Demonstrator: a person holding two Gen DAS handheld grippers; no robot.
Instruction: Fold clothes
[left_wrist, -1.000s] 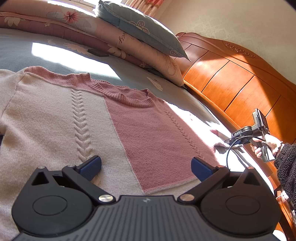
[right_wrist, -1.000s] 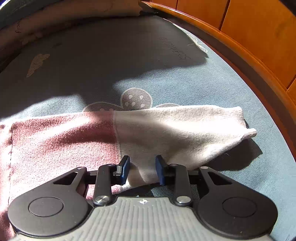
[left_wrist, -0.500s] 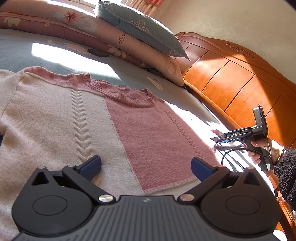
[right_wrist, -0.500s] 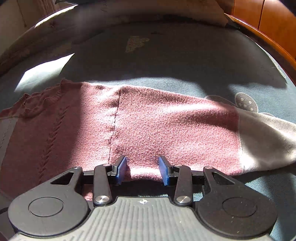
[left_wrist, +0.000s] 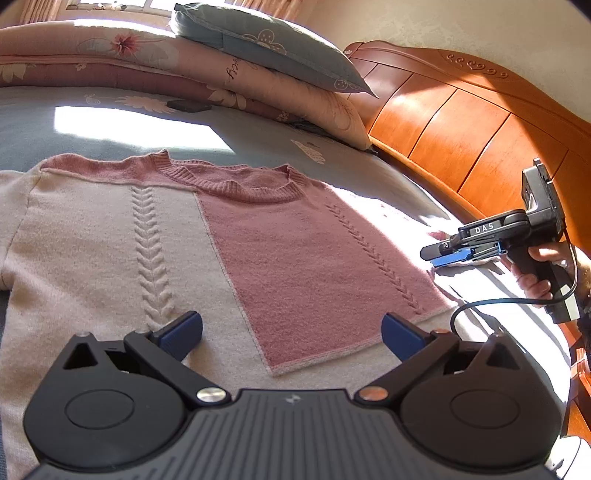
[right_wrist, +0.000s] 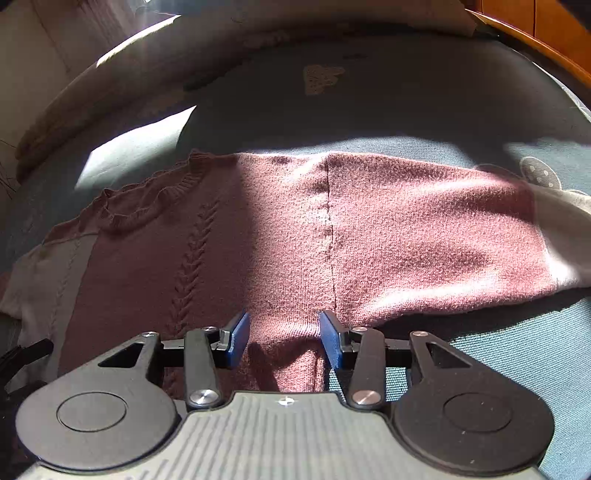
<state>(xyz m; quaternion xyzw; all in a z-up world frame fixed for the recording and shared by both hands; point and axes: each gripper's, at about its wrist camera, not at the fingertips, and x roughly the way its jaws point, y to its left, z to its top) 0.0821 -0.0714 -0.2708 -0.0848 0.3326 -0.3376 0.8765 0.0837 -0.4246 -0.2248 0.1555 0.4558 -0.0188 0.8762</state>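
A pink and cream knitted sweater (left_wrist: 295, 258) lies flat, front up, on the blue bed sheet (left_wrist: 110, 122). My left gripper (left_wrist: 291, 325) hangs open and wide over its hem, nothing between the pads. In the right wrist view my right gripper (right_wrist: 282, 325) sits low at the underarm, where the pink sleeve (right_wrist: 424, 240) joins the sweater body (right_wrist: 207, 251). Its jaws are opening, and a ridge of pink knit lies between the pads without being pinched. The sleeve's cream end (right_wrist: 565, 236) runs off to the right. The left wrist view shows the right gripper (left_wrist: 443, 258) from the side, held by a hand (left_wrist: 535, 273).
A folded floral quilt (left_wrist: 110, 55) and a blue pillow (left_wrist: 266, 44) are stacked at the far side of the bed. A wooden headboard (left_wrist: 461, 122) runs along the right. A small dark object (left_wrist: 188, 106) lies on the sheet. A black cable (left_wrist: 498, 302) loops under the right hand.
The right gripper slid along the sleeve from the cream cuff end to the underarm seam, and its jaws widened. The left gripper and the sweater body stayed put.
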